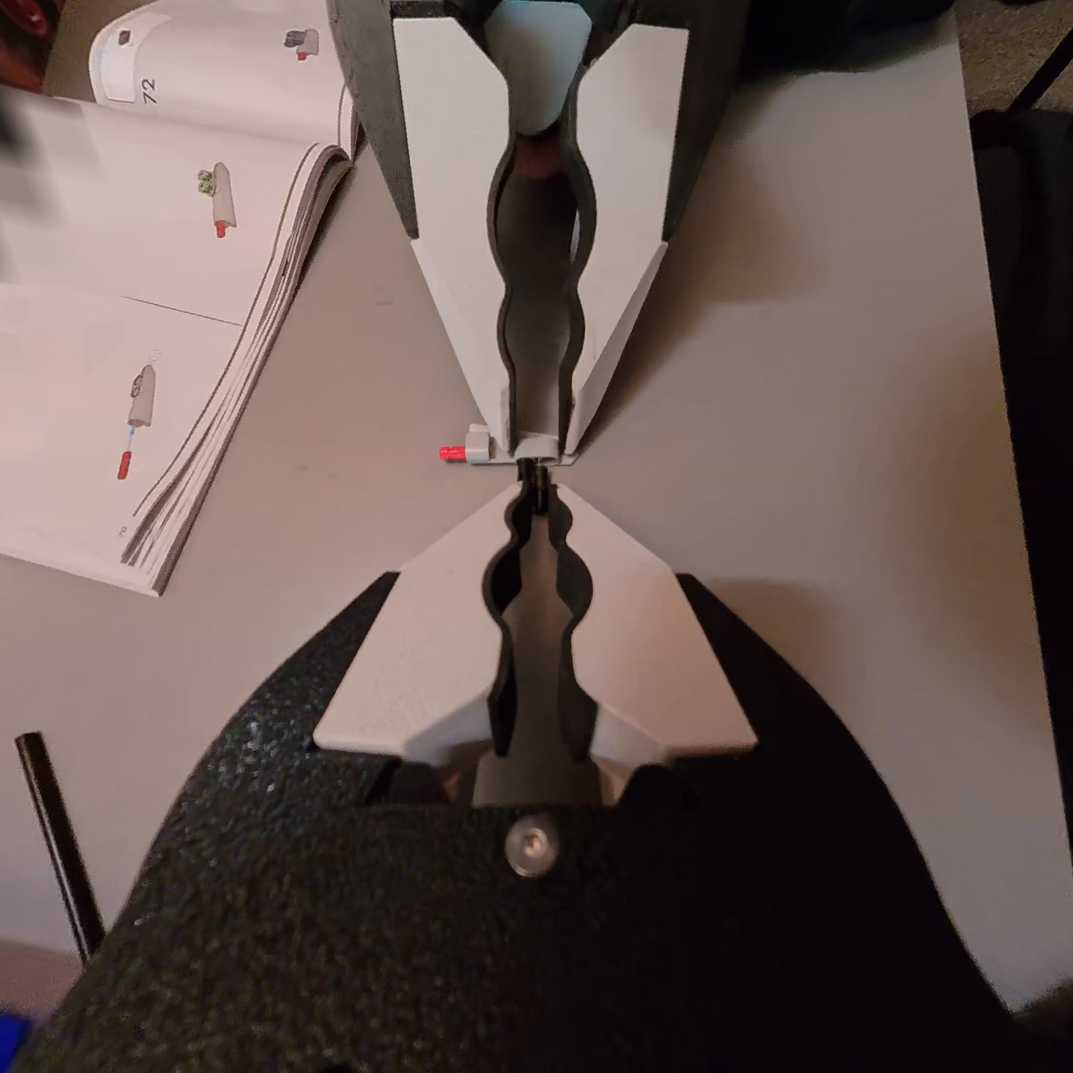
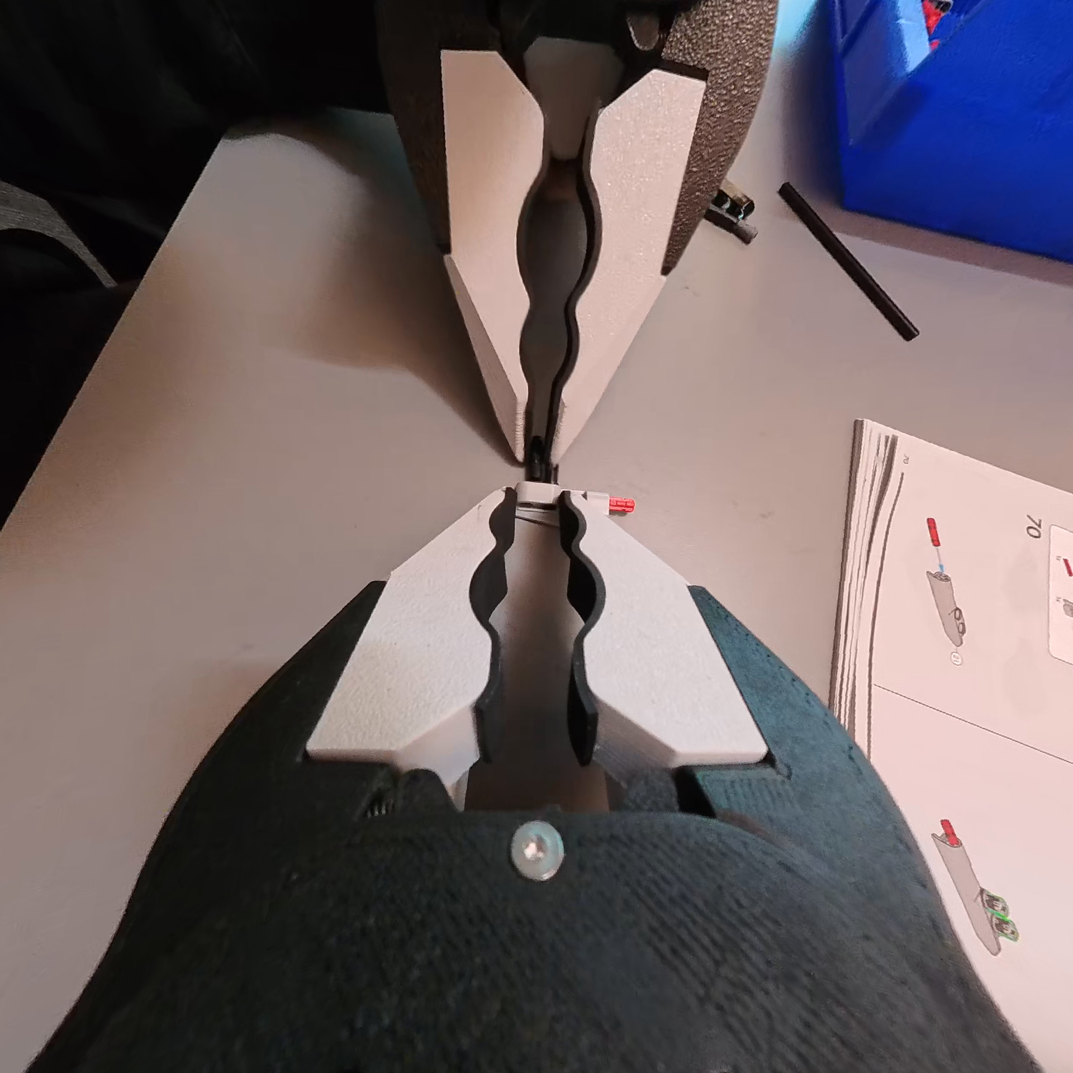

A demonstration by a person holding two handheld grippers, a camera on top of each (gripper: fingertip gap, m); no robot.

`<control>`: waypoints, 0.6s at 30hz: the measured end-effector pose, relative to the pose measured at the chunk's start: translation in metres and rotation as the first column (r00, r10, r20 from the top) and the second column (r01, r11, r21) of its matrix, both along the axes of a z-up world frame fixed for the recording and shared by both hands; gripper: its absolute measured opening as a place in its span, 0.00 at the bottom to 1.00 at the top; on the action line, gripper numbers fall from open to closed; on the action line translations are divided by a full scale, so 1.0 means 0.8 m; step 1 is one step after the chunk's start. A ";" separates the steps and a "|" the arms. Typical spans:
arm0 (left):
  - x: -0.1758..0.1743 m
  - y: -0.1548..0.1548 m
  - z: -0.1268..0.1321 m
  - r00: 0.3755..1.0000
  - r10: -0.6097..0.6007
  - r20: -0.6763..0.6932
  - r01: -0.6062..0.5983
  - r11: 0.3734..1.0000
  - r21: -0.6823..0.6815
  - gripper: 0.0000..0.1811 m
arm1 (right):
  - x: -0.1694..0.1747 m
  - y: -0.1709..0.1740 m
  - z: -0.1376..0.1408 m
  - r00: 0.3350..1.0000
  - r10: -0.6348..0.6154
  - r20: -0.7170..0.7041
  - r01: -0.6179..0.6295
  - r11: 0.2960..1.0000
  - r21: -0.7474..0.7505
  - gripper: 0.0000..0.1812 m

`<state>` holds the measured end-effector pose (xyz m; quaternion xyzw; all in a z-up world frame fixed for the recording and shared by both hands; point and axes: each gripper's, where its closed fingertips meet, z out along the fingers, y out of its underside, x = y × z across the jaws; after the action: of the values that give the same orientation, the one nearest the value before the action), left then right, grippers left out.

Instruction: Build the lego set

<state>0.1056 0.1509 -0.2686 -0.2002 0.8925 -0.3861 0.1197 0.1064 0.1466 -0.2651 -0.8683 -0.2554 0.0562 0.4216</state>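
Note:
My left gripper (image 1: 539, 493) is shut on a small black pin (image 1: 537, 481) that sticks out past its tips. My right gripper (image 1: 537, 444) comes in from the top, tip to tip with it, and is shut on a small grey lego piece (image 1: 482, 450) with a red pin (image 1: 450, 453) in its side. The black pin touches the grey piece. In the right wrist view, my right gripper (image 2: 537, 502) holds the grey piece (image 2: 537, 490), with the red pin (image 2: 622, 505) to the right. The left gripper (image 2: 540, 450) presses the black pin (image 2: 537, 463) onto it.
An open instruction booklet (image 1: 145, 290) lies on the white table (image 1: 784, 348); it also shows in the right wrist view (image 2: 958, 638). A long black rod (image 2: 848, 261), a small dark part (image 2: 728, 212) and a blue bin (image 2: 958, 116) lie behind the left gripper. The long black rod (image 2: 848, 261) is about equally far from each gripper, around 20 centimeters. Look for it in the left wrist view (image 1: 71, 874) too.

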 end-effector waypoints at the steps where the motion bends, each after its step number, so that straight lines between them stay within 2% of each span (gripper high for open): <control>1: 0.000 0.000 0.000 1.000 0.002 -0.001 -0.002 1.000 0.002 0.01 | 0.000 0.000 0.000 1.000 -0.001 0.005 0.001 1.000 0.003 0.08; 11: -0.002 0.000 -0.001 0.999 0.024 -0.023 -0.024 1.000 0.001 0.01 | 0.000 0.000 0.000 1.000 -0.024 0.003 0.024 1.000 0.001 0.08; 18: 0.000 0.000 -0.001 0.995 0.099 -0.011 -0.099 0.995 0.009 0.01 | 0.000 0.001 0.000 0.998 -0.061 0.006 0.061 0.998 0.003 0.08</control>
<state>0.1053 0.1510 -0.2690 -0.2459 0.8838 -0.3746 0.1343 0.1065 0.1471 -0.2651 -0.8753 -0.2302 0.0405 0.4234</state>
